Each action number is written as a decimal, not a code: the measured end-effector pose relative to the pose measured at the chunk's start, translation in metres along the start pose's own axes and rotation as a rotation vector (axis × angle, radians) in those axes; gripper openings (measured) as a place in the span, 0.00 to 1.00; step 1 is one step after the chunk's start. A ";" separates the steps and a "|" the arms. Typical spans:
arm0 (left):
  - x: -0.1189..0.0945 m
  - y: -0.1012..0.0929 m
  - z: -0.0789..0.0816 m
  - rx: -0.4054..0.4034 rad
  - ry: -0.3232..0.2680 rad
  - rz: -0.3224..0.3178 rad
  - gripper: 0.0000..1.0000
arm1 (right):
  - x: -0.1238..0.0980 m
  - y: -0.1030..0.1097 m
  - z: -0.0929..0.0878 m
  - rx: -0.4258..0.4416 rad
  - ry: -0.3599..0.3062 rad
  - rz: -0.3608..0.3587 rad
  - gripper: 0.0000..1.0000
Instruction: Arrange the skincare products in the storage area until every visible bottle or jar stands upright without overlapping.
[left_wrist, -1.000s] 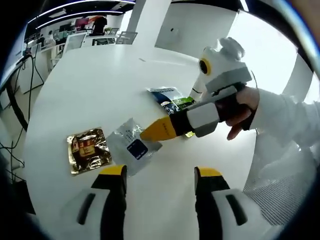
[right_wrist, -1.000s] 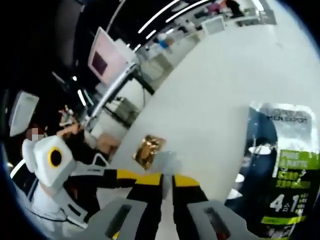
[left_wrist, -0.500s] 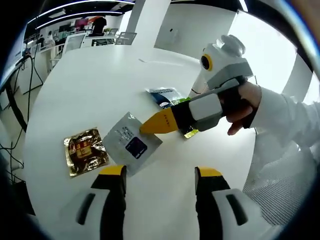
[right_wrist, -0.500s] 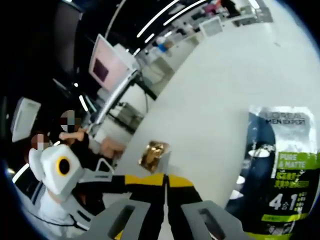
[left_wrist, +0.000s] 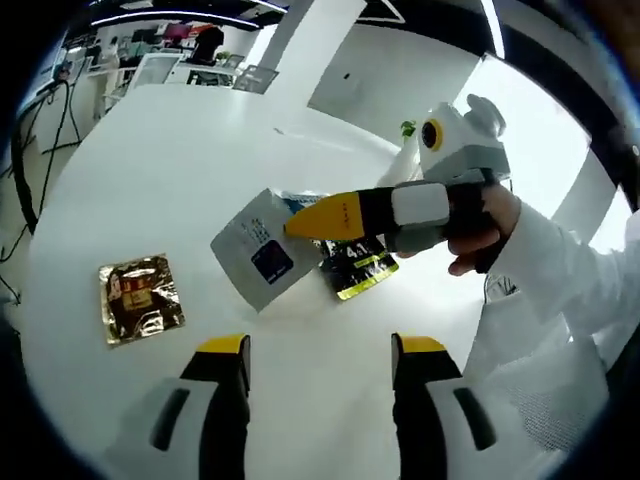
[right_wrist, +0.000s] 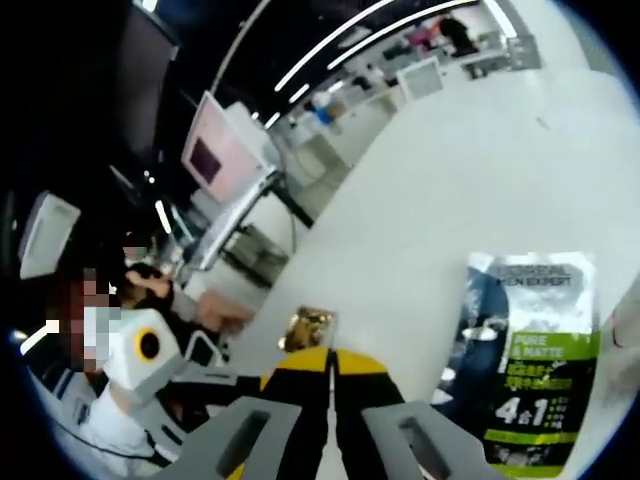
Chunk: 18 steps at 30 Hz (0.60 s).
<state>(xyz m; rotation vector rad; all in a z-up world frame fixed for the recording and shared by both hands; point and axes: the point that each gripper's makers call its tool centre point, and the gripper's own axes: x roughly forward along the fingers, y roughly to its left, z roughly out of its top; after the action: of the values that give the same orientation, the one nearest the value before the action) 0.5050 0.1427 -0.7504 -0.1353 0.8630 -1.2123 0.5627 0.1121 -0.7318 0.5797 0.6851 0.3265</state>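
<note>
My right gripper (left_wrist: 298, 224) reaches in from the right, its yellow jaws shut on the top edge of a silver sachet (left_wrist: 258, 264) with a dark blue label. The sachet hangs tilted above the white table (left_wrist: 150, 150), partly covering a dark blue and green sachet (left_wrist: 357, 268). A gold sachet (left_wrist: 139, 298) lies flat to the left. My left gripper (left_wrist: 320, 348) stands open near the table's front, nothing between its jaws. In the right gripper view, the right gripper (right_wrist: 328, 360) is closed, with the gold sachet (right_wrist: 308, 328) just beyond it and the blue-green sachet (right_wrist: 530, 370) at right.
A person's hand (left_wrist: 482, 228) and white sleeve (left_wrist: 560, 290) hold the right gripper. The round table's edge (left_wrist: 40, 230) curves along the left. Desks, monitors (right_wrist: 212, 150) and cables stand in the room beyond.
The right gripper has lifted the silver sachet off the table beside the gold sachet and carried it toward the blue-green sachet. Both views have shifted with the hands.
</note>
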 end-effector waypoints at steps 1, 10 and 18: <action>0.000 -0.002 0.004 -0.015 -0.022 -0.010 0.51 | -0.002 0.001 0.003 0.000 -0.010 0.001 0.00; -0.005 -0.019 0.038 -0.178 -0.211 -0.095 0.48 | -0.038 0.009 0.032 -0.019 -0.108 0.011 0.00; -0.007 -0.051 0.071 -0.439 -0.367 -0.270 0.43 | -0.082 0.015 0.053 -0.011 -0.228 0.009 0.00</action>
<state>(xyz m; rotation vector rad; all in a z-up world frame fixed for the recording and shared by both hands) 0.5113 0.1052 -0.6714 -0.8267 0.7884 -1.1795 0.5370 0.0658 -0.6488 0.5990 0.4614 0.2676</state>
